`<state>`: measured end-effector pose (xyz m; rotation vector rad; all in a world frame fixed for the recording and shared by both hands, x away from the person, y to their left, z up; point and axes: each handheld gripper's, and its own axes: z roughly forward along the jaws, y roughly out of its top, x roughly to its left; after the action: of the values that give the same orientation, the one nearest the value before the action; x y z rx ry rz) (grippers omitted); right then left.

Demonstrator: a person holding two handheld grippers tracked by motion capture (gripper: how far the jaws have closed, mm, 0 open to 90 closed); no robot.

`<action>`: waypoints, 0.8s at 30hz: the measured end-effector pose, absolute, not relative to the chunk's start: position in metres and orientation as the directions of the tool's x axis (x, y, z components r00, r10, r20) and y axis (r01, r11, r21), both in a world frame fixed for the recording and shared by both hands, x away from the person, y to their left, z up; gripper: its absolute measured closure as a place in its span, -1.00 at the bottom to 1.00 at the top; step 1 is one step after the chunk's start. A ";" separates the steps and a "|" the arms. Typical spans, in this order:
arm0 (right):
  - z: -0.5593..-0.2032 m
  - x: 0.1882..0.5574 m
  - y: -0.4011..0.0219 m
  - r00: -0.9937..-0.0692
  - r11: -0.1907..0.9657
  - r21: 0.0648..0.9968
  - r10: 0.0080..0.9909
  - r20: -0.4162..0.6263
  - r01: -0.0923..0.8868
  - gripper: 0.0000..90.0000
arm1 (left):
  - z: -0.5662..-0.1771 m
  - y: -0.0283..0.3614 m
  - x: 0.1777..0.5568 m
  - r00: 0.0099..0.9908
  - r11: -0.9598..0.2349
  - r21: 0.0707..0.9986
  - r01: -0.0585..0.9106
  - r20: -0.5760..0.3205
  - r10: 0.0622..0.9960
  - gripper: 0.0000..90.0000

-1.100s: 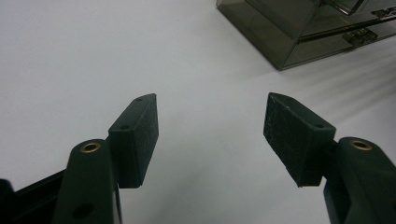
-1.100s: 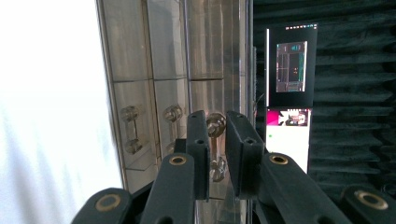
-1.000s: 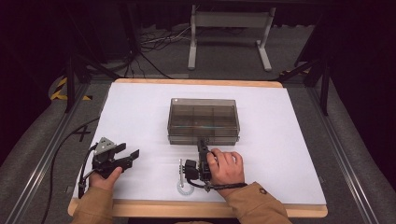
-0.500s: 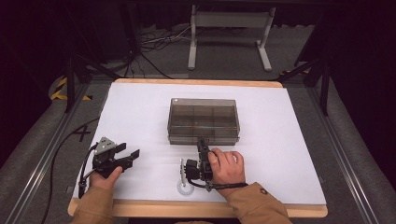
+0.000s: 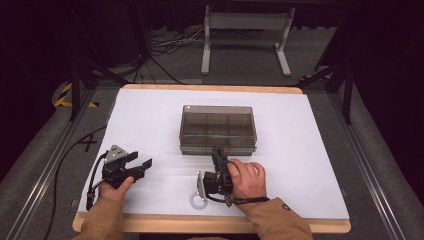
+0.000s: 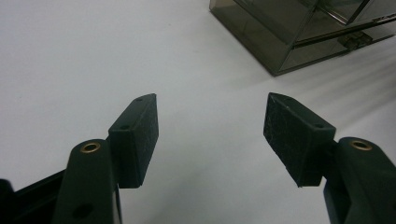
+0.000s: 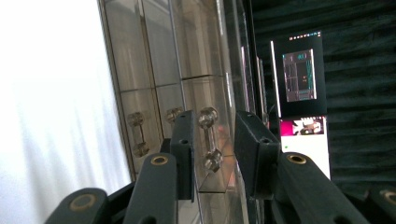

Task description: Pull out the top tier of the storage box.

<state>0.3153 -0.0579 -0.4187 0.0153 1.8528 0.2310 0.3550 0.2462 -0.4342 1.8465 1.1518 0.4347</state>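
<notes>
No text, label, brand, number or sign can be read anywhere in these views.

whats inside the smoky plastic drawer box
The drawer box shows only dividers and seemingly empty compartments through its tinted walls; the tint and glare hide any small contents. A clear drawer handle sits between the right gripper's open jaws.

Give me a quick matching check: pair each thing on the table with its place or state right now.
Things:
1. left gripper
2. right gripper
3. box
4. tape ring

Places or states:
A. flat on the sheet near the front edge
B. jaws apart on either side of a clear handle, just been opening
C. mid-table, smoky clear, with drawers
D. open over bare white sheet, nothing between the jaws

Pairs: 1-D, 2-B, 3-C, 4-A
</notes>
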 end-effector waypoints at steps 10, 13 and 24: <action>-0.412 0.310 -0.081 -0.326 0.941 0.288 0.220 -0.919 -0.178 0.60 | -0.434 0.244 0.358 0.511 -0.170 0.825 0.539 -0.160 0.845 -0.19; -0.410 0.309 -0.088 -0.359 0.922 0.347 0.269 -0.894 -0.173 0.60 | -0.434 0.244 0.358 0.510 -0.169 0.825 0.539 -0.160 0.845 -0.19; -0.399 0.314 -0.115 -0.491 0.814 0.556 0.418 -0.764 -0.171 0.60 | -0.434 0.244 0.358 0.509 -0.172 0.824 0.540 -0.157 0.846 -0.19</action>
<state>0.3139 -0.1148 -0.3987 0.1842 1.9631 0.7154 0.3577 0.2445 -0.4336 1.8479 1.1515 0.4266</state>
